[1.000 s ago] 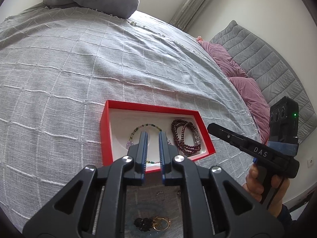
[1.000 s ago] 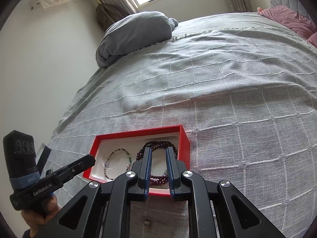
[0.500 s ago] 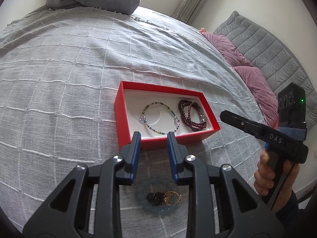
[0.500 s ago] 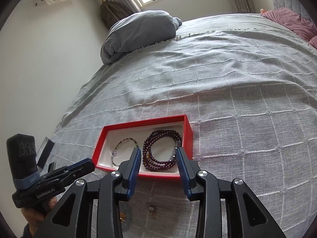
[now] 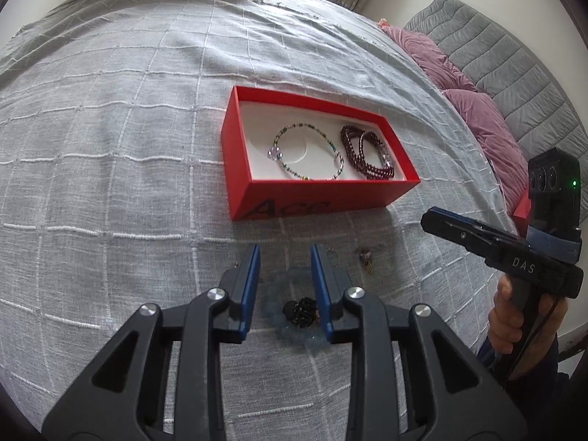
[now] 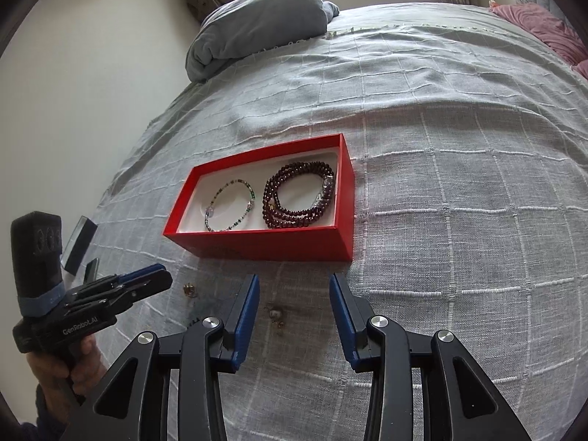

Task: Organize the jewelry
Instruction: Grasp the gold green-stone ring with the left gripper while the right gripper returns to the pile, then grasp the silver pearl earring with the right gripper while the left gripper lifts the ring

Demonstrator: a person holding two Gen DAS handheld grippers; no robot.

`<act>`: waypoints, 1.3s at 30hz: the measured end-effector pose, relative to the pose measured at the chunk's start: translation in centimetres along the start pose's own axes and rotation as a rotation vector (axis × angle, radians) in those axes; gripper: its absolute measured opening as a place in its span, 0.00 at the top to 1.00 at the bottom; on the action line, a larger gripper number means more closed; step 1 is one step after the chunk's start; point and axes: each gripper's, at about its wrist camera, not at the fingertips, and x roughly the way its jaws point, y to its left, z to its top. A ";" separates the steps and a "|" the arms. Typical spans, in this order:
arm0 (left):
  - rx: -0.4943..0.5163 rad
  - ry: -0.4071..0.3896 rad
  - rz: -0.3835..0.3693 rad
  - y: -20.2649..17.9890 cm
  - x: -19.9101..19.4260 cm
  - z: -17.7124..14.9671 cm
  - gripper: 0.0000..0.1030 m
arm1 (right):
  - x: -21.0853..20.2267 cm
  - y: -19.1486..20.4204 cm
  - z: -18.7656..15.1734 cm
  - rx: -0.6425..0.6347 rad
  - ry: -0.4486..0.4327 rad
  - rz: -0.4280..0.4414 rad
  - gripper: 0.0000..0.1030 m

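Both my grippers empty, fingers apart: left gripper (image 5: 284, 257) over black ornament (image 5: 299, 310) on bed (image 5: 110, 147), right gripper (image 6: 294, 286) over small earring (image 6: 275, 314). Red box (image 6: 272, 246) holds two bracelets. Risk: tiny pieces sink into soft weave, fingers snag fabric or pinch slips.
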 end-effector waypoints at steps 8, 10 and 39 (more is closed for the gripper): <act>0.023 0.055 -0.015 -0.7 0.2 -1.1 0.71 | 0.2 -0.1 -0.1 -0.012 0.004 -0.030 0.61; 0.048 0.060 -0.018 -1.0 0.0 -1.4 0.71 | 0.3 -0.1 -0.1 -0.013 0.010 -0.031 0.61; 0.323 0.066 0.064 -5.8 1.0 -3.1 0.89 | 1.6 0.9 -0.7 -0.070 0.054 -0.037 0.61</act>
